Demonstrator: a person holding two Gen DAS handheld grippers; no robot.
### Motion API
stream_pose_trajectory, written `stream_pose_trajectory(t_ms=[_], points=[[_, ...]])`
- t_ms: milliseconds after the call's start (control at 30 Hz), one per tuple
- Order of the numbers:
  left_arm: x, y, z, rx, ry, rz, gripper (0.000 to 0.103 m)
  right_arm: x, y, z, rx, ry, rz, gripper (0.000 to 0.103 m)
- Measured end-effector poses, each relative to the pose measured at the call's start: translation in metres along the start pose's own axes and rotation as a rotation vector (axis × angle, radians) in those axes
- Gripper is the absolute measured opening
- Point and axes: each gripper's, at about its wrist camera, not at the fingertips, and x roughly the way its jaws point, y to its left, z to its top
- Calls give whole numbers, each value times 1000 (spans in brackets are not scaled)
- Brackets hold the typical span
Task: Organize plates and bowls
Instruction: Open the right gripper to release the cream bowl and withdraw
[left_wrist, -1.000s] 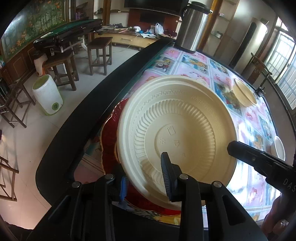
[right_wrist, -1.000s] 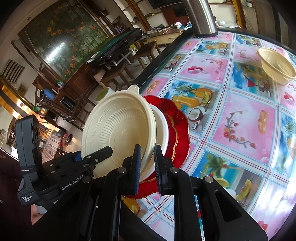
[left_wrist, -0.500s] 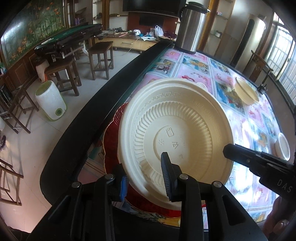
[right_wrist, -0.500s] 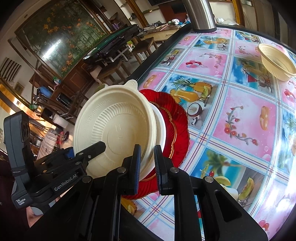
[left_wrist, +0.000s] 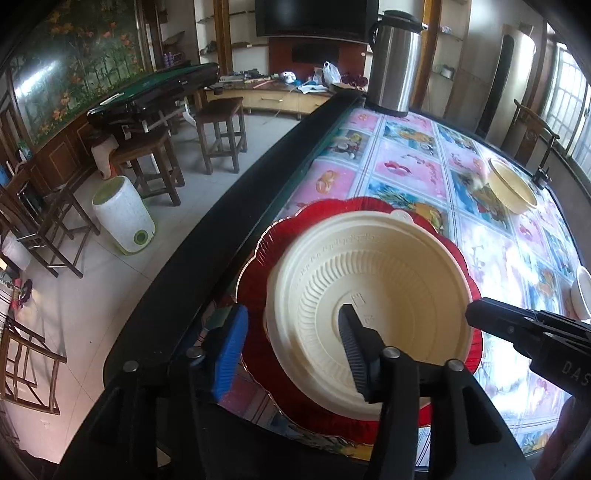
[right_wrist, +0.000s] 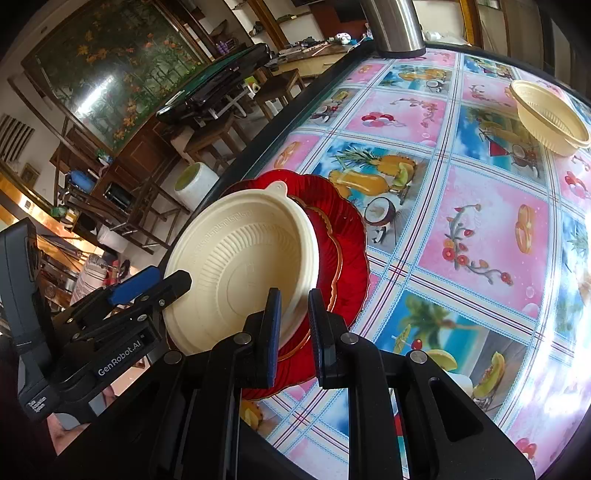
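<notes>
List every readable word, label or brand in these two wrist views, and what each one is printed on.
"GenRobot.AI": white print on the left gripper body, right wrist view.
"DAS", cut off by the frame edge: on the right gripper body, left wrist view.
Small white label low on the left gripper's handle: too small to read.
Embossed characters on the cream bowl rim and base: not legible.

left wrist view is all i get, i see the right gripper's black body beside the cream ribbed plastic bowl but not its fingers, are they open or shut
Observer: Shut. The right wrist view shows the right gripper with its fingers close together, just in front of the near rim of the cream ribbed plastic bowl.
Operator: gripping anything
Observer: Cannot tell. The bowl's rim and a red edge show through the narrow gap, but contact is unclear.
Operator: what's under the bowl
Observer: Two stacked plates: a smaller gold-edged red plate on the large scalloped red plate.
</notes>
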Motion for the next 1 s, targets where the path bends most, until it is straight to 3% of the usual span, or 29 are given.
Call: stream_pose_trajectory(t_ms=[100,233,500,733,800,900,1000], points=[[-5,0,1,-8,-23,6,54,-9,0,0,4,-20,5,15],[-12,-7,3,1,-73,18,71,-21,-1,-1,11,-46,14,15],[-15,-34,9,35,-117,14,72,-46,-10,-10,33,-90,21,15],[-24,-61,11,68,-152,-43,75,-69,-30,-17,80,-133,10,15],[-24,-70,13,78,-160,-56,75,-75,-39,-18,97,-146,1,17],[-24,-84,16,97,-162,-70,75,-87,-53,-18,124,-173,-14,33],[-22,-98,18,116,-170,-83,75,-95,-63,-17,140,-185,-27,34]])
